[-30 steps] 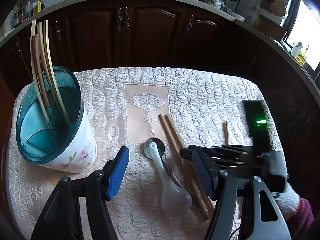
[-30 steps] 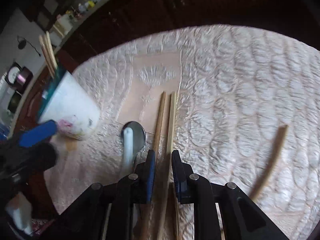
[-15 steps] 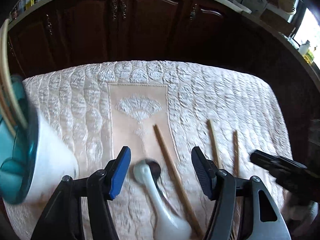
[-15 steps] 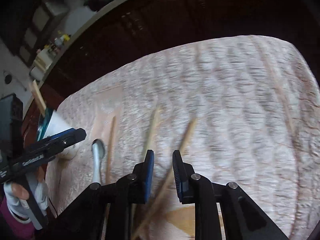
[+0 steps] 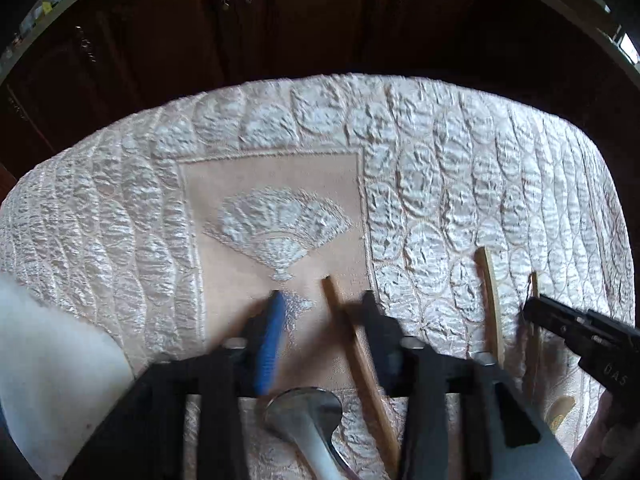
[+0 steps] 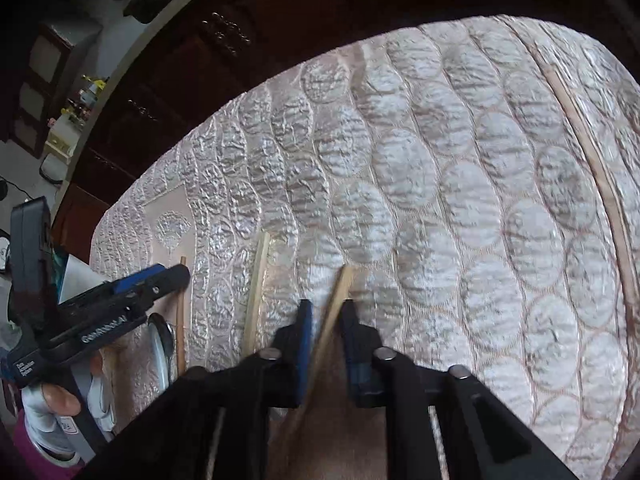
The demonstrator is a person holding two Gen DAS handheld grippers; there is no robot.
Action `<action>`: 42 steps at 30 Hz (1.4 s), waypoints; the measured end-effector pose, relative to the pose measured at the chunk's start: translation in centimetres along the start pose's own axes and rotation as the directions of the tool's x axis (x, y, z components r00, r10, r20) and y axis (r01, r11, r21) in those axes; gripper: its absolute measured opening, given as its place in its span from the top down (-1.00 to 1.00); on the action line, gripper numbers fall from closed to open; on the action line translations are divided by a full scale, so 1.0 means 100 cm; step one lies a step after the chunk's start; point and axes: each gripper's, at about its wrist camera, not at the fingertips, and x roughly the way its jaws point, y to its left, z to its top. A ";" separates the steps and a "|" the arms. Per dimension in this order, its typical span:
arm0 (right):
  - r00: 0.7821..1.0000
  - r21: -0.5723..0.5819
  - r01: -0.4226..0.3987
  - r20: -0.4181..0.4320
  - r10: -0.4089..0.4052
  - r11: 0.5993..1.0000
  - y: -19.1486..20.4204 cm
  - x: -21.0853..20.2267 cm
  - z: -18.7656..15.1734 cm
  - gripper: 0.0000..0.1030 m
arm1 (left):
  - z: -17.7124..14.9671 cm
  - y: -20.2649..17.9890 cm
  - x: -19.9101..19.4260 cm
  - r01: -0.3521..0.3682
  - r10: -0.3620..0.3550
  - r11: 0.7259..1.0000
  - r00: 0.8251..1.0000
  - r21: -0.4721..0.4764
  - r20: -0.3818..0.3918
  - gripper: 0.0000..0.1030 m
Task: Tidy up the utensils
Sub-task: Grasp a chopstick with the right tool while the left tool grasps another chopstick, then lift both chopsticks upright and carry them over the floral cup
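Observation:
My left gripper hangs low over the quilted cloth, its jaws closing. A brown chopstick lies between them, near the right finger, and the pads do not press on it. A spoon lies just under the gripper's base. My right gripper is shut on a pale wooden chopstick that slants up out of its pads. In the left wrist view the right gripper shows at the right edge, beside another pale chopstick lying loose on the cloth.
The white utensil holder is a blur at the left edge. The table's quilted cloth ends at dark wooden cabinets. In the right wrist view, a gloved hand holds the left gripper over the spoon.
My left gripper has dropped towards the spoon and brown chopstick, and its jaws have narrowed. The holder has slid off to the left. My right gripper has carried one chopstick off to the right.

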 end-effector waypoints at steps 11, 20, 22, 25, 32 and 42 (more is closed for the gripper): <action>0.994 -0.095 -0.042 0.092 0.051 0.995 0.028 -0.055 0.012 0.80 | 0.002 0.006 -0.064 0.179 -0.175 0.984 0.975 -0.019 0.136 0.86; 0.976 -0.220 -0.054 0.192 0.097 0.974 0.069 -0.133 -0.013 0.83 | -0.039 0.026 -0.159 0.252 -0.248 0.968 0.930 0.018 0.270 0.87; 0.974 -0.246 -0.049 0.204 0.101 0.968 0.080 -0.144 -0.020 0.84 | -0.052 0.028 -0.175 0.253 -0.250 0.967 0.923 0.027 0.292 0.87; 0.971 -0.277 -0.044 0.215 0.106 0.960 0.095 -0.155 -0.028 0.85 | -0.062 0.031 -0.191 0.265 -0.259 0.964 0.915 0.023 0.310 0.88; 0.960 -0.345 -0.030 0.250 0.123 0.938 0.129 -0.184 -0.039 0.86 | -0.084 0.052 -0.235 0.286 -0.275 0.958 0.883 0.029 0.380 0.90; 0.932 -0.457 -0.036 0.304 0.195 0.889 0.194 -0.221 -0.022 0.86 | -0.087 0.095 -0.307 0.283 -0.250 0.959 0.831 0.009 0.496 0.91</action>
